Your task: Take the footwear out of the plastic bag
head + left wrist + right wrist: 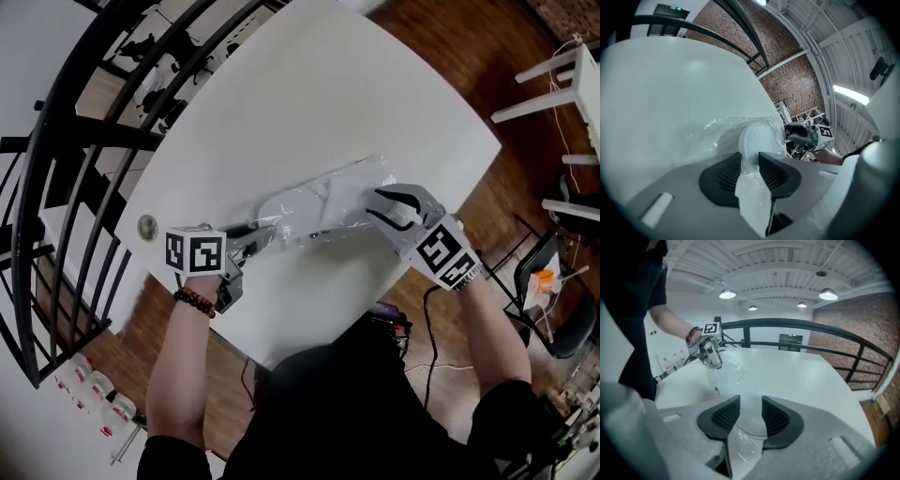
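Observation:
A clear plastic bag (pixel 319 208) with white footwear inside lies across the front of the white table (pixel 309 94). My left gripper (pixel 253 237) is at the bag's left end. In the left gripper view its jaws (pixel 750 165) are shut on the bag, with the white footwear (pixel 759 138) bulging just past the pads. My right gripper (pixel 384 208) is at the bag's right end. In the right gripper view its jaws (pixel 751 411) are shut on crinkled film and a rounded white footwear tip (pixel 752 423). Each gripper shows in the other's view: the right gripper (pixel 802 136) and the left gripper (pixel 710 354).
A black curved railing (pixel 56 187) runs along the table's left side. A round metal grommet (pixel 147 226) sits near the table's left edge. White furniture (pixel 562 70) and a black chair (pixel 553 300) stand on the wooden floor at the right. Bottles (pixel 94 392) stand at lower left.

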`<state>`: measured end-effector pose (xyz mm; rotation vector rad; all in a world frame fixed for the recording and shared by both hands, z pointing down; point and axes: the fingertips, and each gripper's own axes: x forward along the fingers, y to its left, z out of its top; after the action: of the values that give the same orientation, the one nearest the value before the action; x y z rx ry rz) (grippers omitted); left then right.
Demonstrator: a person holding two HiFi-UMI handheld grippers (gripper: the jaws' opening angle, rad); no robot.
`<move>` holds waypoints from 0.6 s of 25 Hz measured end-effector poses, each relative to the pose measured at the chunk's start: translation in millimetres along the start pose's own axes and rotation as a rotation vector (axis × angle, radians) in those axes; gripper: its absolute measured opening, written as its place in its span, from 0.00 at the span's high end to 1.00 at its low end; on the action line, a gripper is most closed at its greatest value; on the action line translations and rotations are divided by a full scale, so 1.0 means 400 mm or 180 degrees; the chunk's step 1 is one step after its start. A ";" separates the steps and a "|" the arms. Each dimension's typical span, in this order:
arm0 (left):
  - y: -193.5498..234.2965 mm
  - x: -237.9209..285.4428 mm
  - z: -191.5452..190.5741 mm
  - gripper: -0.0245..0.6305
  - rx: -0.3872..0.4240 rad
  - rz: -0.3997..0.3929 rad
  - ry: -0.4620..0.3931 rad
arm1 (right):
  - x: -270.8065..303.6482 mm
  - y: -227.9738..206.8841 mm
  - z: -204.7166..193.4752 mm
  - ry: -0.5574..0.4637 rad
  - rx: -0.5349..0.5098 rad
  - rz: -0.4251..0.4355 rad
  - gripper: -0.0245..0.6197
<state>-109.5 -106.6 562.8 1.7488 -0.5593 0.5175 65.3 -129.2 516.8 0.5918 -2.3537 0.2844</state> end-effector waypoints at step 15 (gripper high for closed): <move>-0.003 -0.003 0.006 0.77 0.0017 0.0026 -0.0124 | -0.030 -0.161 -0.115 0.0056 0.1944 -0.0264 0.67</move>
<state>-109.7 -108.4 560.8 1.7656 -0.5931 0.4921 130.8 -165.3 545.6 0.9584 -2.2031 0.9819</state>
